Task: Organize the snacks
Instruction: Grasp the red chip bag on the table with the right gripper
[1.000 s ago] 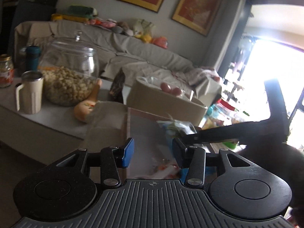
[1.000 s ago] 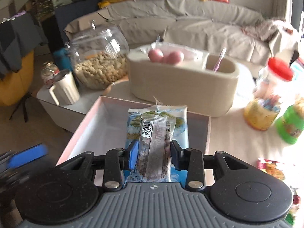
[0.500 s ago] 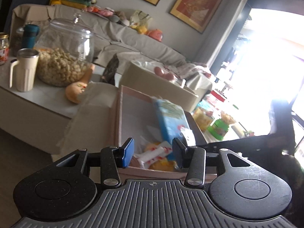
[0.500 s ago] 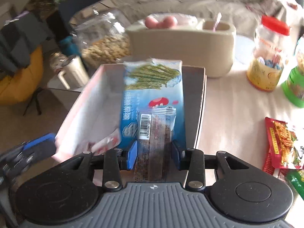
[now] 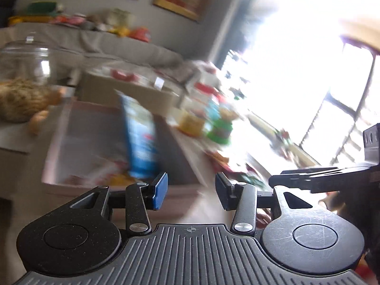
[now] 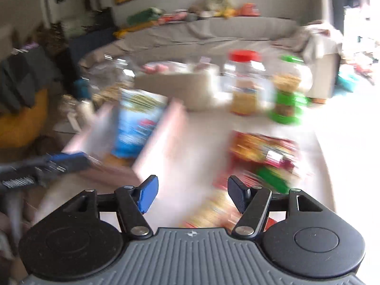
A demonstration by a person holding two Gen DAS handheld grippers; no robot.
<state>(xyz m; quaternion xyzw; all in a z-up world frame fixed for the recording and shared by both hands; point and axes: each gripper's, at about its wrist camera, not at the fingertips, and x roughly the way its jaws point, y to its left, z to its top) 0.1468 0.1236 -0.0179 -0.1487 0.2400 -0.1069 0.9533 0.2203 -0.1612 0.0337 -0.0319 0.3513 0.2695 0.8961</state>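
Right gripper (image 6: 192, 196) spread and empty, jaws just opened, over blurred packets (image 6: 263, 152) lower right of frame, left gripper (image 5: 191, 193) spread, empty, blue packet (image 5: 140, 140) propped in pink box (image 5: 78, 128) centre left, jars (image 6: 247, 83) behind.

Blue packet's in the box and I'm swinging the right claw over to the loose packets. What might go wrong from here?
1. The blue packet stands propped on end in the pink box; it may tip or lean over the rim.
2. The loose packets overlap in a heap, so the right claw, whose jaws have just been opening with nothing between them, may pinch two.
3. The left claw hovers open near the box, risking a bump.
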